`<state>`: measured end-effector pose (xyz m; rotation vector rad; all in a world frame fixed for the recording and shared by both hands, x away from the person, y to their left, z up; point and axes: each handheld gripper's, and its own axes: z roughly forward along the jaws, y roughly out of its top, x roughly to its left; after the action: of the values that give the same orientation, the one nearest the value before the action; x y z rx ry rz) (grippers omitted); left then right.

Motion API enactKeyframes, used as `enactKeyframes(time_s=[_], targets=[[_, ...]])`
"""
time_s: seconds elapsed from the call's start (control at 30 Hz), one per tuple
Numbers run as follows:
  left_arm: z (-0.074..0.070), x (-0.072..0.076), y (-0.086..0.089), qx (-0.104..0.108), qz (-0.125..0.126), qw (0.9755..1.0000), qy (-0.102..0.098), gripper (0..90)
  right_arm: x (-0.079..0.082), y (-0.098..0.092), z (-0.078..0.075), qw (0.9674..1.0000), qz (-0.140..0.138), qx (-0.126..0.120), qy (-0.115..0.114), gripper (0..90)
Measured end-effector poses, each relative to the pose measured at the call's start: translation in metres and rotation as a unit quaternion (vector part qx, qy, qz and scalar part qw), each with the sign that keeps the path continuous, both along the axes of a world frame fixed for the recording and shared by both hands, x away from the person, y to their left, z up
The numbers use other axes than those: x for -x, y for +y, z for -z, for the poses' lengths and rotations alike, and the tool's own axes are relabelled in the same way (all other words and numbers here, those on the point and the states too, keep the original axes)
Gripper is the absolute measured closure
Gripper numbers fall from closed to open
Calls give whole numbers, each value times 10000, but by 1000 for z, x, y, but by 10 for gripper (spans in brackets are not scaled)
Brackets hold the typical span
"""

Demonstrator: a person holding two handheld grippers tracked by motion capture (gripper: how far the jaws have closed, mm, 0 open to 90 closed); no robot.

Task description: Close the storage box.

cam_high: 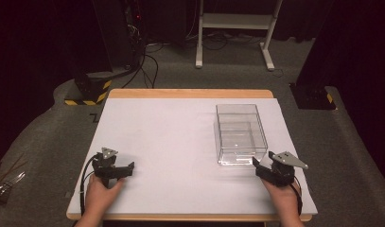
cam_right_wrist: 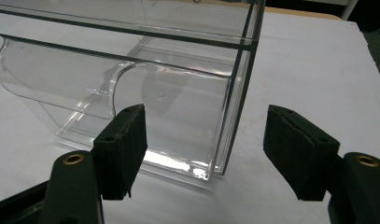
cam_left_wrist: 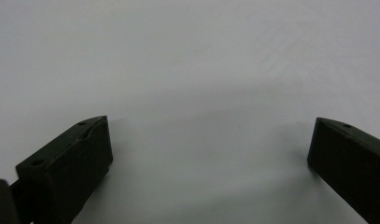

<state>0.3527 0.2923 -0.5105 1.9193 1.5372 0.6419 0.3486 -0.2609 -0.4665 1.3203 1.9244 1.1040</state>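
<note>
White table (cam_high: 180,142): clear box's (cam_high: 240,134) front (glare-blurred) cut off.

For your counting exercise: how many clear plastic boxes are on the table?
1. The clear box stands on the right half of the table, just ahead of the right gripper.

Clear box (cam_high: 240,134) – white table (cam_high: 171,142), black tools.

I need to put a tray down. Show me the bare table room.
Free: the white table from the left gripper across to the clear box. Crowded: the near right corner, where the right gripper sits at the box front.
</note>
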Motion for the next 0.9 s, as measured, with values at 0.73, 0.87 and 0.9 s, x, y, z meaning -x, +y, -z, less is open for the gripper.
enactKeyframes(time_s=[0.73,0.87,0.9], targets=[[0,0,0,5,-6,10000,4,3,-20,5,3,10000,76,-28,27,302],[0,0,0,5,-6,10000,5,2,-25,5,3,9999,101,-25,33,302],[0,0,0,5,-7,10000,4,2,-26,5,3,9999,113,-27,32,302]])
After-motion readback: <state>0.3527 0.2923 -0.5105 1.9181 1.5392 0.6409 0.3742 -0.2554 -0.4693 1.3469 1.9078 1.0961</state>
